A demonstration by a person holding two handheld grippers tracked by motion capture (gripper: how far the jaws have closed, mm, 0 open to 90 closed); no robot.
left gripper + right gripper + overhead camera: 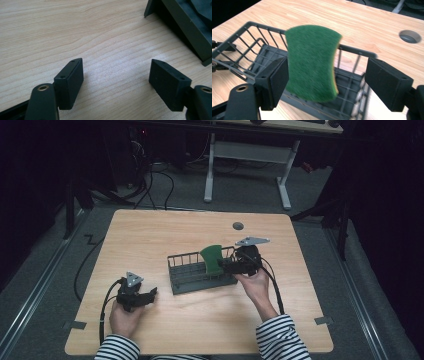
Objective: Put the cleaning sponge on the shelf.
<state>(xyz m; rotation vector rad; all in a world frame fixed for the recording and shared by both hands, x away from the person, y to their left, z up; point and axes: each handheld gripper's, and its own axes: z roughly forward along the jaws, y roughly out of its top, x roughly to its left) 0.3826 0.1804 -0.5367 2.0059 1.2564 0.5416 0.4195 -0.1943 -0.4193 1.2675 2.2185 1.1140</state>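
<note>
A green scouring sponge (pixel 212 258) stands upright over the right end of a dark grey wire rack (pixel 186 281) in the middle of the table. In the right gripper view the sponge (pixel 312 62) is blurred and sits between the jaws above the rack (pixel 249 27), against the left pad (pixel 275 80) and well apart from the right pad. My right gripper (pixel 223 266) (pixel 327 72) is open. My left gripper (pixel 152 294) (pixel 116 72) is open low over bare wood at the front left, with nothing between its jaws and a corner of the rack (pixel 190 27) ahead.
The wooden table (pixel 150 235) has a round cable hole (pixel 238 225) at the back right. Cables trail from both grippers toward the front edge. A white desk frame (pixel 250 155) stands on the floor beyond the table.
</note>
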